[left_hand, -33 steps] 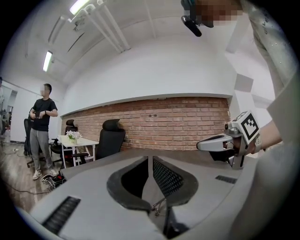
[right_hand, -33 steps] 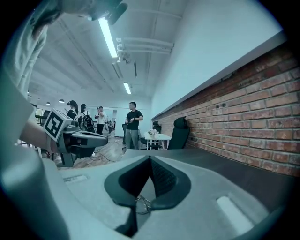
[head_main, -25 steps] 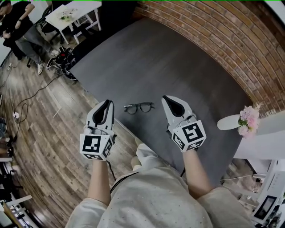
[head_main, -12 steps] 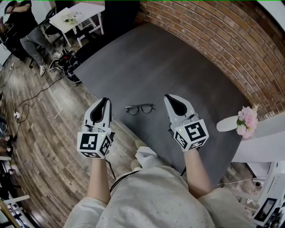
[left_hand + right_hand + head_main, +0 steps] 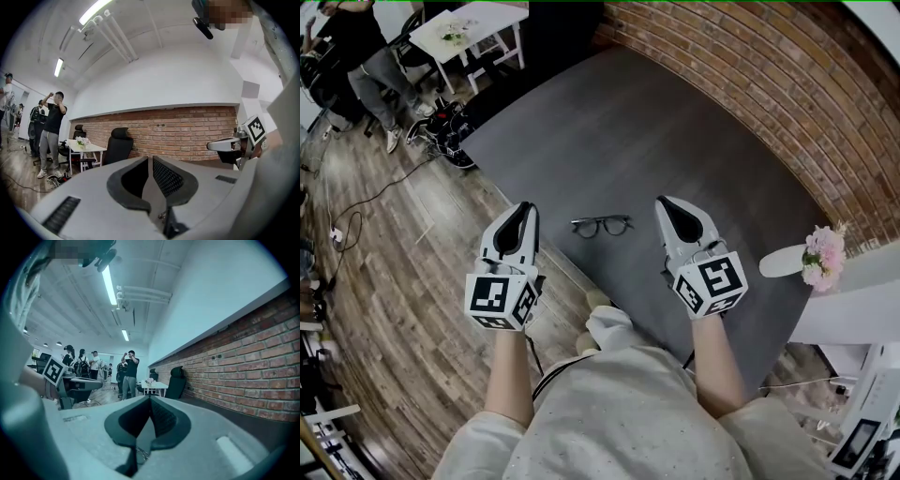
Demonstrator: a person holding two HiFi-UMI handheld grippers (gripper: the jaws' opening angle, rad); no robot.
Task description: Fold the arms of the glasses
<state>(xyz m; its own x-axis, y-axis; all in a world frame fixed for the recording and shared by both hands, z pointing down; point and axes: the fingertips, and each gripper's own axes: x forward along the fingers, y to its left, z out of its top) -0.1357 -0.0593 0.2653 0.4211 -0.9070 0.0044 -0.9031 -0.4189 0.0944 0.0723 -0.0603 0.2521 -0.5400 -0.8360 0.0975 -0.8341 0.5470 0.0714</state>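
Glasses [image 5: 601, 226] lie just beyond left gripper [image 5: 523, 210] and right gripper [image 5: 666, 204], both with jaws together and empty. Arm fold unreadable: pre-reach or done.

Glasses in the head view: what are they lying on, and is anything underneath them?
The glasses rest directly on the bare dark grey surface; no cloth, case or tray shows beneath. The strip right under the frame is covered.
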